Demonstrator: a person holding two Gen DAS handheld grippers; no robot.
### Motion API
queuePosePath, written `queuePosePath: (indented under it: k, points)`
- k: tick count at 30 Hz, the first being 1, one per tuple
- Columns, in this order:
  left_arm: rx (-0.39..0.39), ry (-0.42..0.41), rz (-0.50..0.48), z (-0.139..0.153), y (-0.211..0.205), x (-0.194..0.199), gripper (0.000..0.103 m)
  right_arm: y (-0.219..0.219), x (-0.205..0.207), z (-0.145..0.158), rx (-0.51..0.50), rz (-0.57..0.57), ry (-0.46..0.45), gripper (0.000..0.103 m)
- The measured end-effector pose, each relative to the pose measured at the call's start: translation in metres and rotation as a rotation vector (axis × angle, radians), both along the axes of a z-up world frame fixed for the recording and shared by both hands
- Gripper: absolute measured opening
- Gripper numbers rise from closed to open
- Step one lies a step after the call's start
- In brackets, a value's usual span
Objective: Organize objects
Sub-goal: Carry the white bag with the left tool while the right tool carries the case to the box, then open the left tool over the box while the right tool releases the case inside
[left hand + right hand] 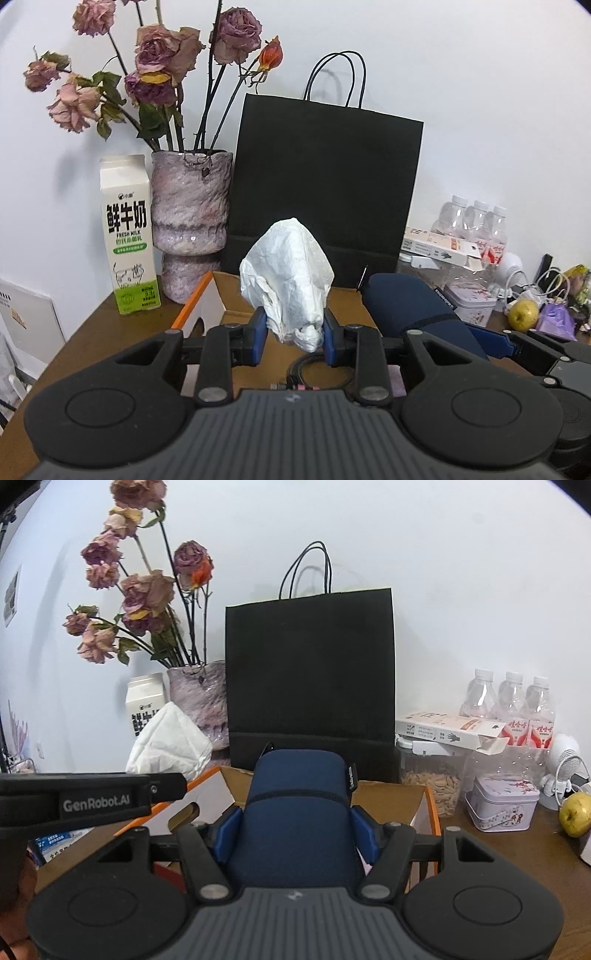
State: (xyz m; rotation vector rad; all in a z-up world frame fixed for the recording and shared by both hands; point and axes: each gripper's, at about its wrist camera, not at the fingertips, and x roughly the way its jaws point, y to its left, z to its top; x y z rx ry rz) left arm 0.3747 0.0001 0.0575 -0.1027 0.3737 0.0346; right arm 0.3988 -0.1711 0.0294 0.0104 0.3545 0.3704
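My left gripper [294, 332] is shut on a crumpled white tissue [286, 271] and holds it up above an open cardboard box [236, 295] with orange edges. The tissue also shows in the right wrist view [168, 744], with the left gripper's body below it. My right gripper [295, 829] is shut on a dark blue soft case [299, 805] and holds it over the same box [391, 797]. The case also shows in the left wrist view [410, 302], to the right of the tissue. A coiled black cable [314, 373] lies in the box under the tissue.
A black paper bag [325, 184] stands behind the box against the wall. A milk carton [127, 236] and a vase of dried roses [190, 218] stand at left. At right are water bottles [511, 701], a flat carton [447, 729], a nut jar [432, 782], a tin [502, 805] and a pear [574, 814].
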Motion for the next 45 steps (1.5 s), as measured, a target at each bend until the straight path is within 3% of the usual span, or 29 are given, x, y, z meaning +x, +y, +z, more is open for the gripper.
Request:
queuePosePath:
  k: [20,21,22,23,24,25,27,45]
  points:
    - [0.008,0.092,0.036,-0.027,0.011,0.059,0.032,0.009,0.06,-0.028,-0.048,-0.042,0.078,0.062]
    - [0.01,0.091,0.032,-0.028,0.011,0.06,0.038,0.009,0.061,-0.03,-0.048,-0.041,0.082,0.062]
    - [0.014,0.091,0.036,-0.029,0.01,0.06,0.059,0.009,0.062,-0.031,-0.049,-0.037,0.089,0.063]
    - [0.02,0.087,0.049,-0.03,0.009,0.059,0.071,0.01,0.063,-0.033,-0.052,-0.029,0.098,0.065]
    - [0.026,0.076,0.058,-0.03,0.008,0.059,0.091,0.011,0.064,-0.034,-0.051,-0.027,0.108,0.067]
    - [0.034,0.059,0.068,-0.029,0.008,0.057,0.103,0.011,0.064,-0.035,-0.054,-0.03,0.108,0.079]
    - [0.04,0.033,0.085,-0.027,0.008,0.054,0.103,0.013,0.062,-0.034,-0.072,-0.049,0.097,0.103]
    - [0.01,0.032,0.093,-0.021,0.01,0.041,0.103,0.006,0.051,-0.025,-0.054,-0.064,0.082,0.103]
